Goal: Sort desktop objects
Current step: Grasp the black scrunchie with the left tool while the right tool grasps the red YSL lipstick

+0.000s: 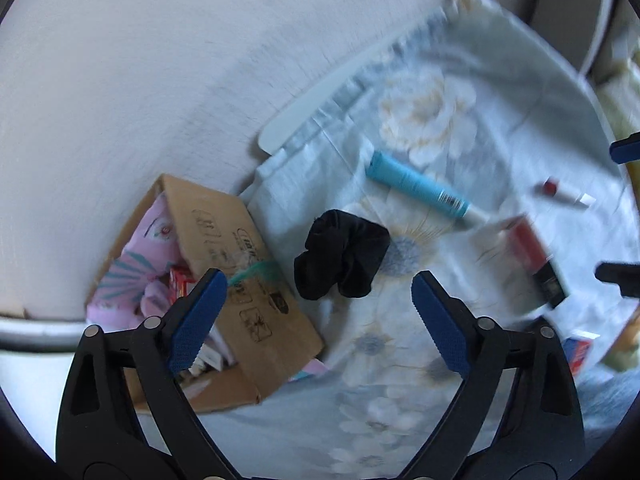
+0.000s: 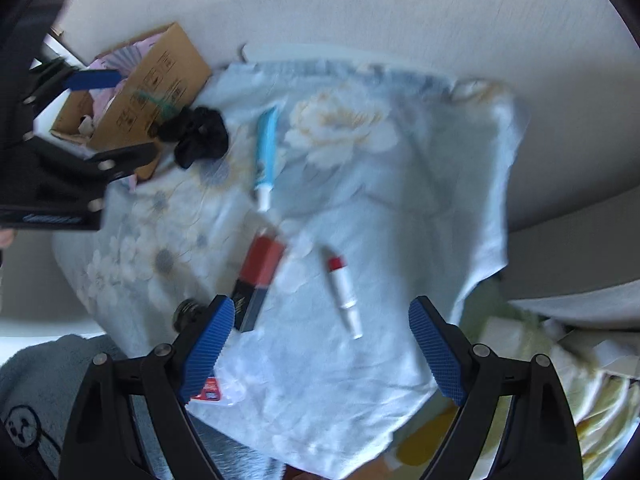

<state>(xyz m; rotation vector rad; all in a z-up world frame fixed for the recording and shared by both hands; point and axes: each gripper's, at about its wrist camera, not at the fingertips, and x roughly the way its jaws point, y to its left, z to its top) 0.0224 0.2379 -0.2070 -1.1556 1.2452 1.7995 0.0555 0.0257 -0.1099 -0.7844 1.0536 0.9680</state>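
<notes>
A: Progress?
B: Early. Some stuff in brown cardboard box (image 1: pixel 224 280); black fabric scrunchie (image 1: pixel 342 254), blue plastic tube (image 1: pixel 416 184), red-capped lipstick (image 2: pixel 342 288) left on cloth.
A: Grippers?
B: My left gripper (image 1: pixel 316 312) + right gripper (image 2: pixel 322 340) both released, empty. Scrunchie at 12 o'clock of left.

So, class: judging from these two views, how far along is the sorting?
Done: the cardboard box already holds some items. In hand: nothing; both jaws stand open and empty. Left on the floral cloth: black scrunchie, blue tube, red box, lipstick.
</notes>
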